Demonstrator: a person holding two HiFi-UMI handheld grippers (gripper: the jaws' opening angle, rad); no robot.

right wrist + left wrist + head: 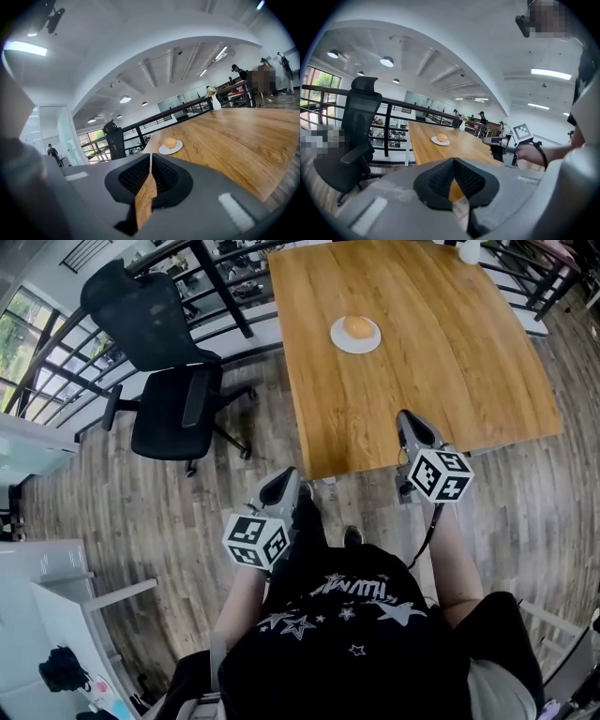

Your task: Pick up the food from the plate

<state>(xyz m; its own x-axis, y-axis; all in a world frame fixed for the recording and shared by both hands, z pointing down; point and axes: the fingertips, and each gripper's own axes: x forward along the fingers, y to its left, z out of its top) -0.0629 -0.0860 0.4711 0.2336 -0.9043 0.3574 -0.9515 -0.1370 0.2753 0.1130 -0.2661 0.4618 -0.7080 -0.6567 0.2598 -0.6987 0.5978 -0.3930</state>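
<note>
A round golden bun (357, 326) lies on a small white plate (339, 341) toward the far side of a long wooden table (469, 362). My right gripper (410, 416) hovers over the table's near edge, shut and empty, well short of the plate. My left gripper (285, 480) hangs over the floor just off the near left corner, its jaws together with nothing in them. In the right gripper view the bun (170, 143) and plate (162, 150) sit ahead past the shut right gripper (150, 157). The left gripper view shows the bun (441, 137) farther off beyond the left gripper (453, 161).
A black office chair (171, 401) stands on the wood floor left of the table. A dark railing (225, 296) runs behind it. A small white vase (469, 251) stands at the table's far end. People stand far off in the background.
</note>
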